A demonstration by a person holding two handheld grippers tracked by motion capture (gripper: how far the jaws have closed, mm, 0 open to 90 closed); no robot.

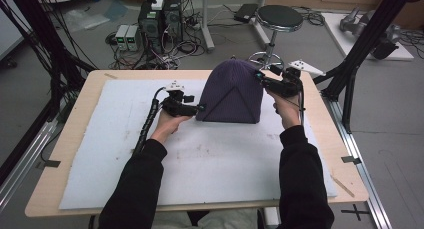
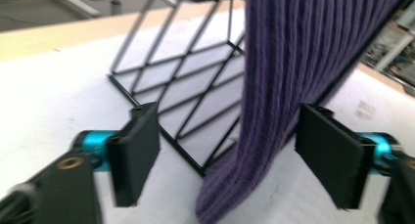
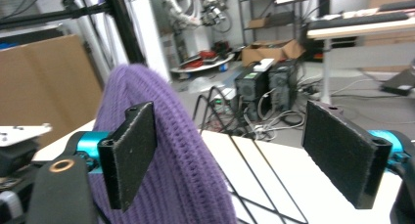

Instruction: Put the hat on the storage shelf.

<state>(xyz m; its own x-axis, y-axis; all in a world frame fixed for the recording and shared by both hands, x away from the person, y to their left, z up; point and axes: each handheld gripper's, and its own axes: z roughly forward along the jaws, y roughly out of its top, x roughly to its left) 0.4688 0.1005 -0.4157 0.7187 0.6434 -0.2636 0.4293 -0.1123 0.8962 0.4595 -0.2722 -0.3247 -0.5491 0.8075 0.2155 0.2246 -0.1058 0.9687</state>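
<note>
Person's sleeves (image 1: 135,189) at the bench's near edge; left gripper (image 1: 199,108) and right gripper (image 1: 260,78), both released, flank a purple knit hat (image 1: 232,91) draped over a wire rack (image 2: 188,82) mid-bench toward the far edge, likely to adjust it.

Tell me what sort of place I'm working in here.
Most likely a robotics lab or workshop rather than a home. Two black desktop computer towers sit on the grey floor amid tangled cables, black metal frame struts flank the wooden table, and a robot arm stands in the background.
</note>
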